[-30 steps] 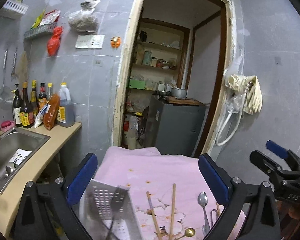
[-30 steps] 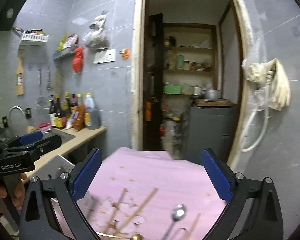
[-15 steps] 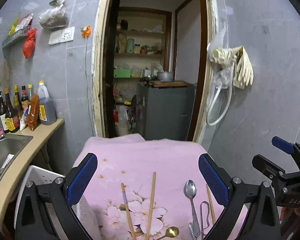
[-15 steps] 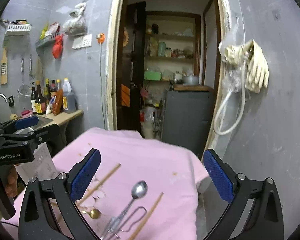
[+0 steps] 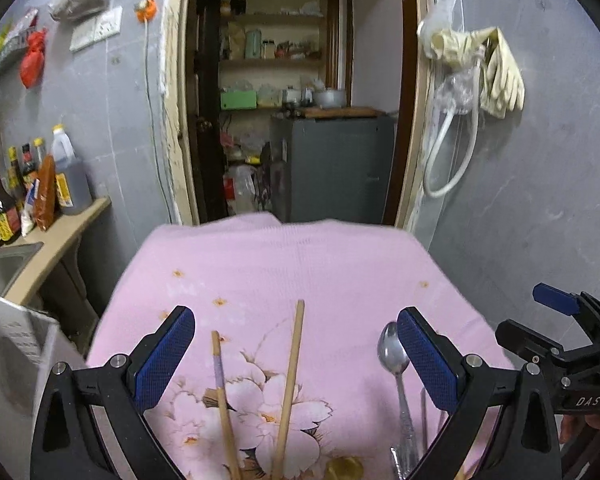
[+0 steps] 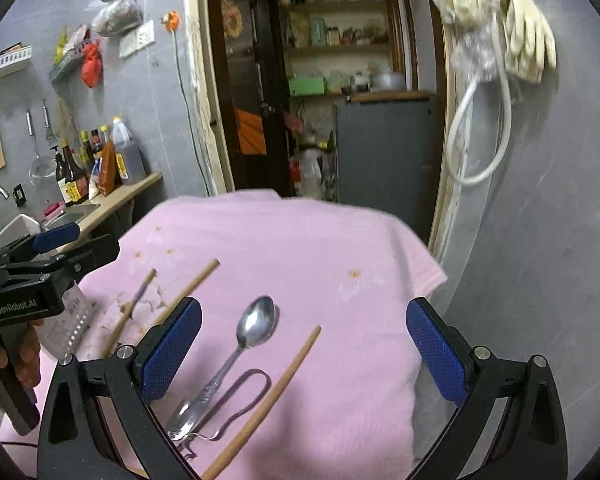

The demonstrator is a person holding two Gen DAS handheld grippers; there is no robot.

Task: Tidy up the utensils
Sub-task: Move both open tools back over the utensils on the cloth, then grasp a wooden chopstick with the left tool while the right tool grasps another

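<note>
- we hold both tongs over the pink cloth (image 5: 300, 264), and both are empty: the left gripper (image 5: 296, 352) has its jaws wide apart, and so does the right gripper (image 6: 304, 344).
- the utensils lie loose on the cloth: a metal spoon (image 6: 256, 324) between the right jaws, a wire utensil (image 6: 244, 396) touching its handle, and a wooden chopstick (image 6: 276, 388) just beside them.
- two more chopsticks (image 5: 292, 380) lie between the left jaws, with a small gold spoon bowl (image 5: 344, 468) near the bottom edge.
- a perforated holder (image 5: 16, 364) stands at the cloth's left edge; it looks like the place for them.
- we judge this to be the approach before a pick; nothing is grasped yet.
- next we would need to lower one gripper and close across a thin shaft lying flat on soft cloth, which may slip or drag the fabric.
</note>
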